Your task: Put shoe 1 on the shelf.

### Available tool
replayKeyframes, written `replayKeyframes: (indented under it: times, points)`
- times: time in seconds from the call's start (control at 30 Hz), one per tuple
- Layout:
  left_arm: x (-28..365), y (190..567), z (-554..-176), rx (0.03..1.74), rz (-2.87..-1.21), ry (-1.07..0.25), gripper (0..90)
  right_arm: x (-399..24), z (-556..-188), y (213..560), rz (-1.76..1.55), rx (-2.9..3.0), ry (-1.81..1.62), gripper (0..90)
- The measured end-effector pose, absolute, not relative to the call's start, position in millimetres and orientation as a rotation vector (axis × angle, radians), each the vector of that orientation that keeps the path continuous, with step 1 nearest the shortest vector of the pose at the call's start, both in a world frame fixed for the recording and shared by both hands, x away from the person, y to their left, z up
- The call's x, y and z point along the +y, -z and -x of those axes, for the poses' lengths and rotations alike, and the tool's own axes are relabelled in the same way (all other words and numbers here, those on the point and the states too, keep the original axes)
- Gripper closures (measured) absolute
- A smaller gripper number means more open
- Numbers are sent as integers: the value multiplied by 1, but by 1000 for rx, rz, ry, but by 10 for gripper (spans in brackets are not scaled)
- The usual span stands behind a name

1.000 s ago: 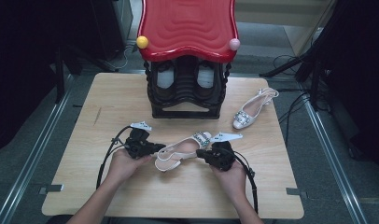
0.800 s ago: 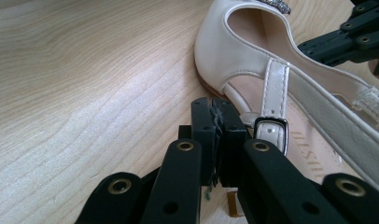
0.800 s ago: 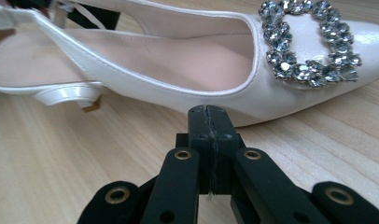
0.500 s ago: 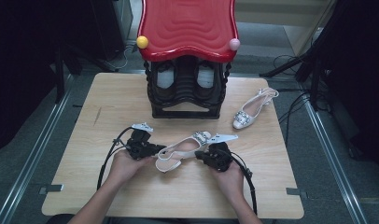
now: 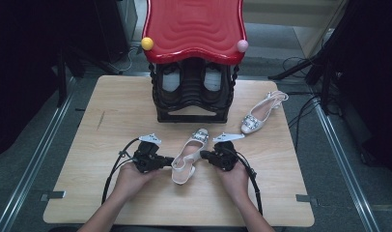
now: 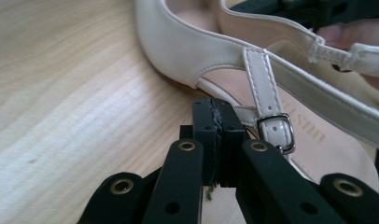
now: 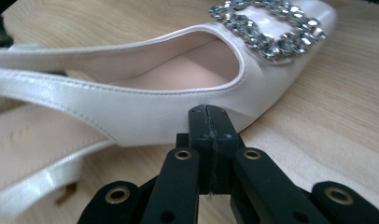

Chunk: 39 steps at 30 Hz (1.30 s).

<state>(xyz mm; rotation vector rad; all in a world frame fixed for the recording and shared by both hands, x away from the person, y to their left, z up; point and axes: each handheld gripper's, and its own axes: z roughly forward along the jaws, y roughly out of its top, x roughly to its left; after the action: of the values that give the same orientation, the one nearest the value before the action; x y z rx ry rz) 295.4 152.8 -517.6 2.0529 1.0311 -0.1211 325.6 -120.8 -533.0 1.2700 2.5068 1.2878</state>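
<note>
A cream slingback shoe (image 5: pixel 188 157) with a jewelled buckle (image 7: pixel 267 28) lies on the wooden table (image 5: pixel 112 111), toe toward the rack. My left gripper (image 5: pixel 167 159) is shut, its tip against the shoe's side by the strap buckle (image 6: pixel 276 130). My right gripper (image 5: pixel 207 155) is also shut and touches the opposite side near the toe (image 7: pixel 155 112). In the left gripper view the black jaws (image 6: pixel 214 109) meet with nothing seen between them. The right gripper's jaws (image 7: pixel 208 114) press together against the cream leather.
A black shoe rack (image 5: pixel 194 96) with a red wavy top stands at the table's far middle. The matching second shoe (image 5: pixel 261 113) lies at the far right, near the table edge. Cables trail from both grippers toward the front edge.
The shoe has turned a little between the two shut grippers, its toe swinging more toward the rack. The hands have barely shifted.
</note>
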Motion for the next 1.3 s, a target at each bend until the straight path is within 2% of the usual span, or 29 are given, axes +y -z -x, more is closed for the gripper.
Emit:
replayKeyframes:
  times: [0.63, 1.17, 1.3]
  points:
    - [152, 517, -289, 1012, -2005, 146, 853, -109, -337, 532, -1248, 2500, -1280, 891]
    - [168, 505, -306, 1025, -2031, 58, 655, -155, -330, 509, -1303, 2393, -1285, 900]
    - [174, 503, -312, 1018, -2035, 18, 567, -172, -330, 505, -1329, 2339, -1292, 899]
